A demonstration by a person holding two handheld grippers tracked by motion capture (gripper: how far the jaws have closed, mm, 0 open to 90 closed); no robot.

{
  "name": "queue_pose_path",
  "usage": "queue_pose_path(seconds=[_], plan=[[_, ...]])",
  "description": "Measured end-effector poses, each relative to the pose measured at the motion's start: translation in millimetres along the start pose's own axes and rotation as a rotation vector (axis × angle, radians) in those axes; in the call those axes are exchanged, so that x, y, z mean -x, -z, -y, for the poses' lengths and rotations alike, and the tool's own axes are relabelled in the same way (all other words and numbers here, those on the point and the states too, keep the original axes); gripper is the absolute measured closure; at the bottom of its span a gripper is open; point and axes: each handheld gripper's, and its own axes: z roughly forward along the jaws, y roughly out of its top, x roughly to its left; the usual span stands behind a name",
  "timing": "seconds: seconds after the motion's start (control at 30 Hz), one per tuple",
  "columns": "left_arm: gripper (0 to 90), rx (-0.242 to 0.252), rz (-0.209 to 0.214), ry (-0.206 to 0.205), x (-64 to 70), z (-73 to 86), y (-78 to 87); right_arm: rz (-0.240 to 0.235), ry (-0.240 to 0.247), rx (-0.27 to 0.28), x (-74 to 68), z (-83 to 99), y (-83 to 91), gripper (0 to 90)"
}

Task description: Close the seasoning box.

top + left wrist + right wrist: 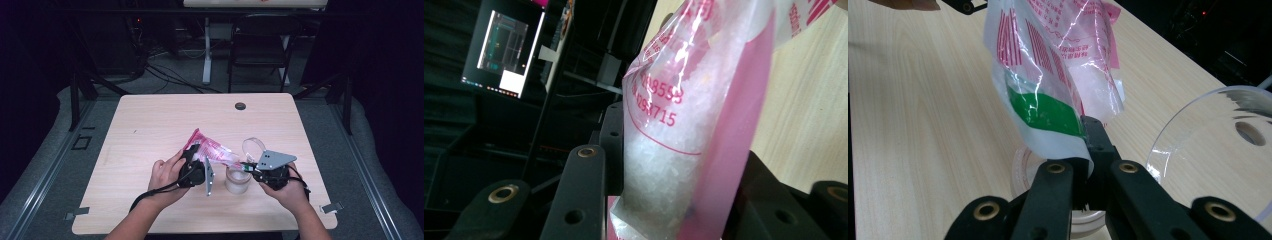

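Both grippers pinch the pink-printed clear plastic bag of white crystals (210, 150): left gripper (196, 167) its far-left end, right gripper (248, 168) the mouth over the half-hidden clear round jar (237, 181).

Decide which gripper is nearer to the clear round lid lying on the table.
Right. The right gripper sits just beside the clear round lid, pinching the bag's mouth above the jar. The left gripper clamps the pink plastic bag farther away, across the jar.
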Motion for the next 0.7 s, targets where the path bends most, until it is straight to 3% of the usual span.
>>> queue_pose_path(seconds=[0.7], plan=[[70.7,-0.013,0.044,0.088,16.8,10.0,-0.3,0.019,0.0,0.03,-5.5,-6.4,-1.5,90.0]])
